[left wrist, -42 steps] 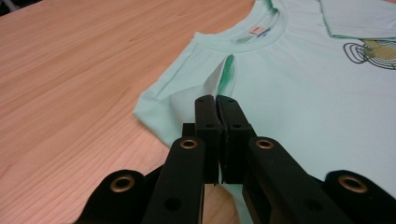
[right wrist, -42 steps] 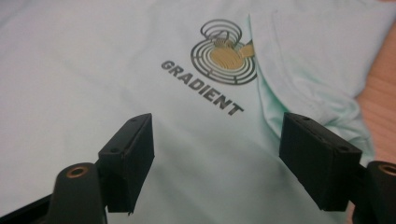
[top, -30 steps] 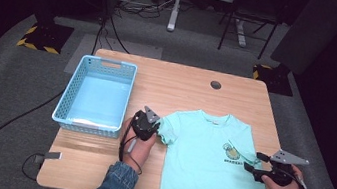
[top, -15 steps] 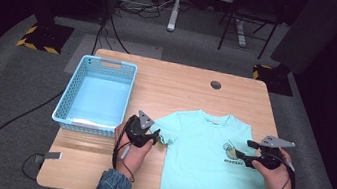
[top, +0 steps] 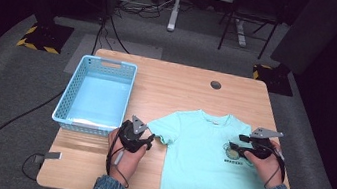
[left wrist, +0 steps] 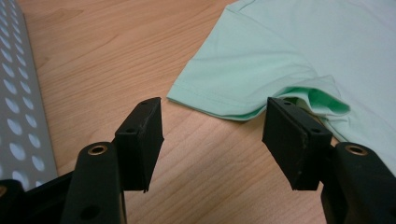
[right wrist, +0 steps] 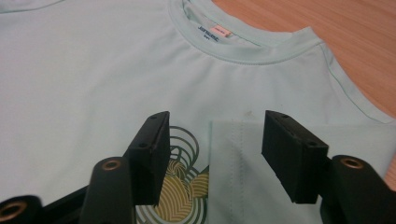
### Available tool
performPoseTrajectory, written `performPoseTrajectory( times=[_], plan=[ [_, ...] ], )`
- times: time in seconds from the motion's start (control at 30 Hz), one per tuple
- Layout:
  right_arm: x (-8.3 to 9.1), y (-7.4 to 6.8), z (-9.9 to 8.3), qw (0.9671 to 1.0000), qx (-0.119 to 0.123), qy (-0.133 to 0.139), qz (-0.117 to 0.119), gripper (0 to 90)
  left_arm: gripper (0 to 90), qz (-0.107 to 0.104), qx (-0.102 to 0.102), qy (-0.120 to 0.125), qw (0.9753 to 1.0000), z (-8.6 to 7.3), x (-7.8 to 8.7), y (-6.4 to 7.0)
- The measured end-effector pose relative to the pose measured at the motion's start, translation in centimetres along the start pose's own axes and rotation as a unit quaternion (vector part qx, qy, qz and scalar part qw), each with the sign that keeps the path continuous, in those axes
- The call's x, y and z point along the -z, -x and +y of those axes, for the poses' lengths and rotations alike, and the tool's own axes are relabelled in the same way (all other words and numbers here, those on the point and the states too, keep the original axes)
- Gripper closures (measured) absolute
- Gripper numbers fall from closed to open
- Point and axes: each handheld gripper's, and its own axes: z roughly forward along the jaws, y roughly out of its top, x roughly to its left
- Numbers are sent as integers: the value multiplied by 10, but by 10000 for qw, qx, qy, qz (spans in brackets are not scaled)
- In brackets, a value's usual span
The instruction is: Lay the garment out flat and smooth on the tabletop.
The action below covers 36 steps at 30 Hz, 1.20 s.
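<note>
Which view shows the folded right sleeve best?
The right gripper view: the folded sleeve lies flat on the shirt, partly covering the printed logo, between the open right claw. The high view has the hand covering it; the left gripper view shows the other sleeve.

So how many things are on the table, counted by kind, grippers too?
T-shirt: 1
Basket: 1
Grippers: 2, the left gripper and the right gripper
Total: 4
</note>
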Motion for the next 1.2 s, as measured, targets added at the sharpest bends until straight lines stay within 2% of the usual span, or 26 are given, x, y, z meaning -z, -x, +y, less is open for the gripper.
performPoseTrajectory(
  times=[0.27,0.33,0.43,0.5,0.7,0.9,1.07,1.2],
  plan=[
    [-12,5,-3,9997,2,-232,-55,597,377,-14,-11,-32,10000,-5,1,1],
    [-12,6,-4,9998,-59,-184,-29,658,377,-23,-40,-48,10000,-5,1,1],
    [-11,5,-4,9996,-79,-252,-63,803,383,-43,-48,-47,10000,-6,0,2],
    [-10,5,-3,9996,-60,-270,-61,855,385,-58,-51,-51,10000,-7,0,3],
    [-6,4,0,9997,-17,-182,-130,872,389,-101,-70,-66,9999,-6,-1,5],
    [5,11,1,9996,-71,-67,-261,872,391,-131,-76,-45,9999,-5,-1,8],
    [19,22,-1,9989,-129,6,-440,872,392,-212,-144,-32,9997,-2,-2,12],
    [35,38,-6,9972,-244,73,-698,869,392,-306,-182,-22,9994,2,-5,16]
  ],
)
